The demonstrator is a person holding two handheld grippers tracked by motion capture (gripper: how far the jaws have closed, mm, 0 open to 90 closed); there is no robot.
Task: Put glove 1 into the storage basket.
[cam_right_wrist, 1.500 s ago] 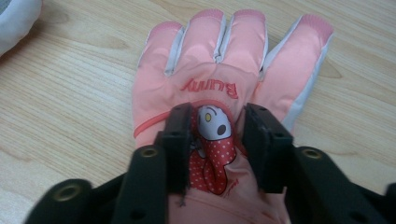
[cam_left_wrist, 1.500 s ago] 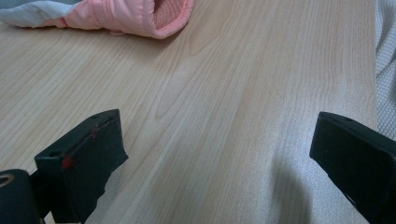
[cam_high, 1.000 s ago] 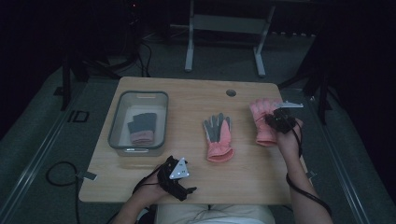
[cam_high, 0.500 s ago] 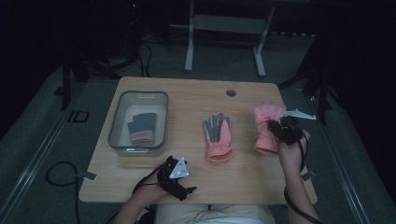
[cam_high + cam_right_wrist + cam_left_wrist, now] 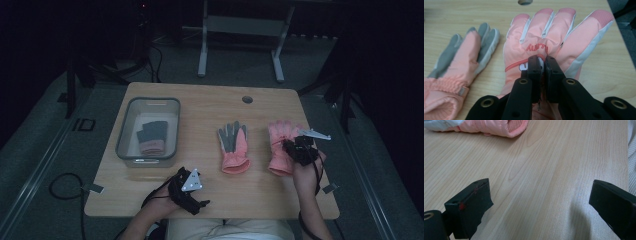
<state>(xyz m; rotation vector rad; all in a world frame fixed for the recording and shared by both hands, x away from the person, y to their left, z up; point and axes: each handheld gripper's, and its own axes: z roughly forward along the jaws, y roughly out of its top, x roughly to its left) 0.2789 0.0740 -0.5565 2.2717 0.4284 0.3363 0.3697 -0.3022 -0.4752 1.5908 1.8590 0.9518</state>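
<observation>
A pink glove (image 5: 278, 142) lies back-up at the right of the wooden table (image 5: 200, 107), fingers pointing away from me. My right gripper (image 5: 291, 148) is shut on a fold of fabric at the middle of this pink glove (image 5: 544, 37); in the right gripper view its jaws (image 5: 541, 60) meet just below the red lettering. A second glove (image 5: 234, 147), pink with a grey palm, lies to its left (image 5: 461, 60). My left gripper (image 5: 200, 202) rests open near the table's front edge, its jaws wide apart over bare wood (image 5: 541, 195).
A clear plastic bin (image 5: 122, 135) at the left holds a dark glove with a pink cuff (image 5: 151, 136). A cable hole (image 5: 247, 99) sits near the table's far edge. A pink cuff (image 5: 506, 126) lies beyond the left gripper.
My right gripper has drawn back toward the table's near edge, and the pink glove has come along with it. The left gripper has stayed where it was.
</observation>
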